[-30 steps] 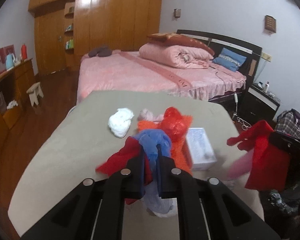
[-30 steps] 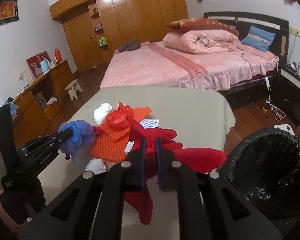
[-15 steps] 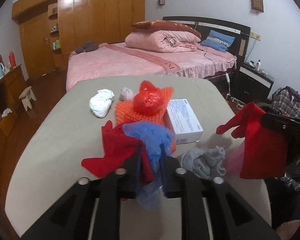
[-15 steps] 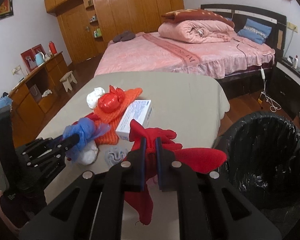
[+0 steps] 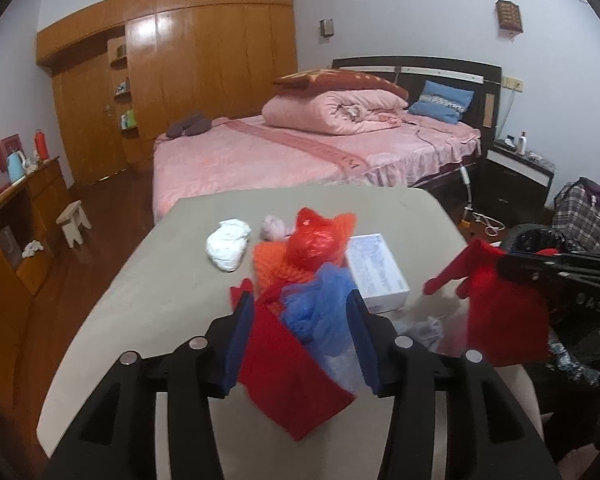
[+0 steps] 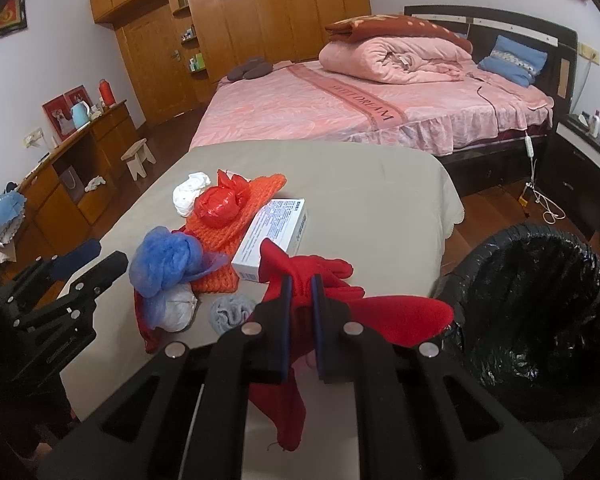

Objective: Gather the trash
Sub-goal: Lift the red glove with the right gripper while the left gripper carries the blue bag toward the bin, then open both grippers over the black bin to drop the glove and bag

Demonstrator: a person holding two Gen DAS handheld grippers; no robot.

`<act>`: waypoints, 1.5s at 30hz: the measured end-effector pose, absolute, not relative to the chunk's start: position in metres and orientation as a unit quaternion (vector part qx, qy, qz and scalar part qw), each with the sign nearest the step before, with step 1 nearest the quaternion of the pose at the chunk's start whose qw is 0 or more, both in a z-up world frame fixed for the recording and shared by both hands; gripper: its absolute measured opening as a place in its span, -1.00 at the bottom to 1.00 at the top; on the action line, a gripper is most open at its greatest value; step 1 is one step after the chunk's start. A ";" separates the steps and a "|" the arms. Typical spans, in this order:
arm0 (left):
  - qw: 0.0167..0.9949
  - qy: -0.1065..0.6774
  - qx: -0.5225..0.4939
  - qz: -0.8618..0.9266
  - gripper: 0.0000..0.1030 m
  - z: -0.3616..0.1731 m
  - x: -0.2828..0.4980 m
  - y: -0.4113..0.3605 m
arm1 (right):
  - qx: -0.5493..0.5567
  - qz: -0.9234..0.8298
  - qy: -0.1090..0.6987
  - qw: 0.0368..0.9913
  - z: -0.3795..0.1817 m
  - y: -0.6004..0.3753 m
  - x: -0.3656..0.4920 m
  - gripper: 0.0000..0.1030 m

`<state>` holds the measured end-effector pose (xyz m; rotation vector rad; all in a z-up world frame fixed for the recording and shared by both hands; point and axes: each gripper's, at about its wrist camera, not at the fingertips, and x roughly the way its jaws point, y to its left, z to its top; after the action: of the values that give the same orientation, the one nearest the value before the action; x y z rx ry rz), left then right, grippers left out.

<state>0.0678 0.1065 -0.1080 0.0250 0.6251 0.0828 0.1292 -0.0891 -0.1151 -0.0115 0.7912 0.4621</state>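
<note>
Here, left gripper [image 5: 300,308] with jaws spread, just been opening; blue plastic bag [image 5: 320,304] and a red cloth [image 5: 292,376] lying loose between the fingers, pads not pressing on either. Ahead of those fingers, on the grey-covered table [image 5: 172,280]: orange knitted piece [image 5: 272,264] with a knotted red bag [image 5: 312,244] on top, a white crumpled wad [image 5: 228,244] farther left, a white printed box [image 5: 376,272] just right. Print on the box too small to read.

Right gripper [image 6: 300,292] pressed together, pinching a red glove [image 6: 396,316], glove fingers sticking out past the tips, the cuff hanging below. Right of that gripper, beside the table edge, a bin with black liner [image 6: 540,304], mouth open. Just left of its fingers, a grey bundled sock [image 6: 230,312] on the table.

Farther off, a pink bed [image 6: 300,108]; band across the cover lettered, apparently "SWEET DREAM", only "DREAM" clearly legible.
</note>
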 end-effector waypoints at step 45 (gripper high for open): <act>0.933 0.278 0.007 -0.229 -0.90 -0.068 0.109 -0.101 | 0.046 0.006 0.331 0.943 -0.077 -0.303 0.087 -0.73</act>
<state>0.1089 -0.1010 -0.0684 0.0139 0.5689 -0.4690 0.0875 -0.3031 -0.0774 0.0929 0.6748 0.0119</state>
